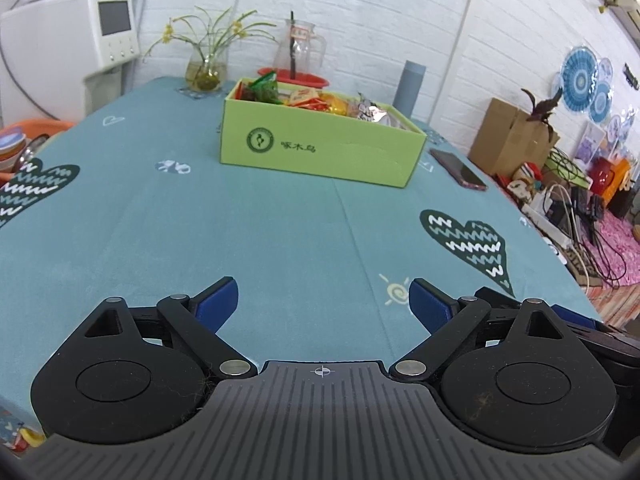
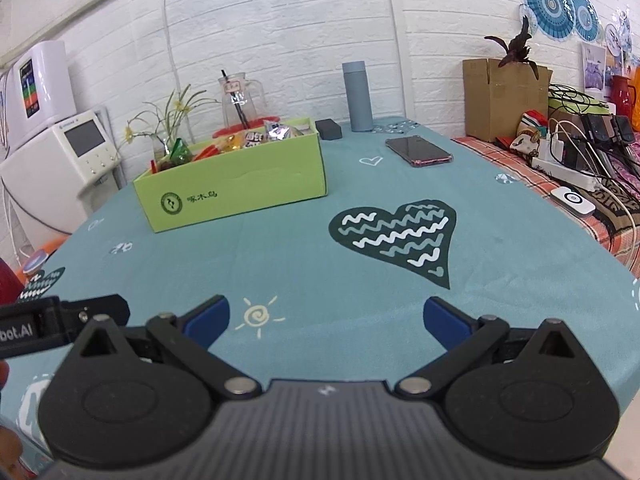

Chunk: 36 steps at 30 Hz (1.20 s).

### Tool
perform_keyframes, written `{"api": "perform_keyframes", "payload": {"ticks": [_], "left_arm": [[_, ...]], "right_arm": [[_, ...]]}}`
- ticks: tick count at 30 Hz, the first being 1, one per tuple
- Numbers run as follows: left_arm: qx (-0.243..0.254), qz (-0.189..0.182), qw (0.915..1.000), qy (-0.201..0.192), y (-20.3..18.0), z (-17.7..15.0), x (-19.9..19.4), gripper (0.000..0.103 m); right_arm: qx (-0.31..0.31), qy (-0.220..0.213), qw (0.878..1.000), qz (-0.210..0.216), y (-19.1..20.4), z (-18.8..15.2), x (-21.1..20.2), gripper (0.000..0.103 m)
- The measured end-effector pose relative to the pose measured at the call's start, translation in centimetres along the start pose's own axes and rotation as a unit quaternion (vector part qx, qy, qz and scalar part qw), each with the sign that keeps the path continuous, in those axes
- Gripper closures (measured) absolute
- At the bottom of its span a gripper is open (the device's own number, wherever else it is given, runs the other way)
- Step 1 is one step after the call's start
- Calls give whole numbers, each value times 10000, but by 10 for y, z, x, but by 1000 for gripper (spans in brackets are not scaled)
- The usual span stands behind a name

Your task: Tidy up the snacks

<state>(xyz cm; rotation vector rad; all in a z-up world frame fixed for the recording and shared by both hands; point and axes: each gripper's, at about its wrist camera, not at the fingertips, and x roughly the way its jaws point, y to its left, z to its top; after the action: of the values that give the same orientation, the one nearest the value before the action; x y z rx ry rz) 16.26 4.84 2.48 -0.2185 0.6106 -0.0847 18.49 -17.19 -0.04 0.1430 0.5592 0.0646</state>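
Left hand-held gripper (image 1: 323,300): blue-padded fingers spread wide with nothing between them, hovering over the near edge of the table (image 1: 280,240).
Right hand-held gripper (image 2: 326,318): fingers likewise spread wide and empty, over the near edge of the table, just beside the left one, whose black body shows at the left border of the right wrist view.
Flower vase (image 1: 205,68): glass, with yellow-flowered stems, at the far left corner of the table.
Box (image 1: 320,148): green cardboard, open at the top, standing toward the far edge of the table, well apart from both grippers.
Snacks (image 1: 304,98): wrapped packets in green, orange, yellow and silver, heaped inside the box and reaching above its rim.
Pitcher (image 1: 302,48): clear glass, behind the box at the far edge, standing on a red dish (image 1: 296,76).
Bottle (image 2: 358,96): grey, upright, at the far edge, right of the box.
Small black case (image 2: 328,128): near the far edge, between box and bottle.
Phone (image 2: 418,151): dark, lying flat on the table near its right edge, right of the box.
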Motion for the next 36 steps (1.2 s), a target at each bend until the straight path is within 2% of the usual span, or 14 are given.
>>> {"api": "perform_keyframes", "payload": {"ticks": [14, 21, 25, 30, 33, 36], "left_arm": [[42, 6, 9995, 302, 1, 26, 40, 23], [85, 29, 9995, 311, 1, 41, 56, 23], [140, 68, 9992, 364, 2, 47, 70, 22], [47, 179, 9986, 489, 9, 55, 88, 23], [51, 309, 9988, 387, 15, 64, 95, 31], [77, 487, 9986, 201, 24, 82, 102, 32]], "right_arm": [[-172, 272, 9994, -95, 9, 22, 38, 1], [-196, 374, 9990, -171, 10, 33, 53, 1], [-124, 353, 9992, -130, 4, 39, 68, 1], [140, 563, 9981, -193, -10, 43, 90, 1], [111, 616, 9977, -258, -14, 46, 98, 1], [17, 659, 9971, -372, -20, 52, 108, 1]]}}
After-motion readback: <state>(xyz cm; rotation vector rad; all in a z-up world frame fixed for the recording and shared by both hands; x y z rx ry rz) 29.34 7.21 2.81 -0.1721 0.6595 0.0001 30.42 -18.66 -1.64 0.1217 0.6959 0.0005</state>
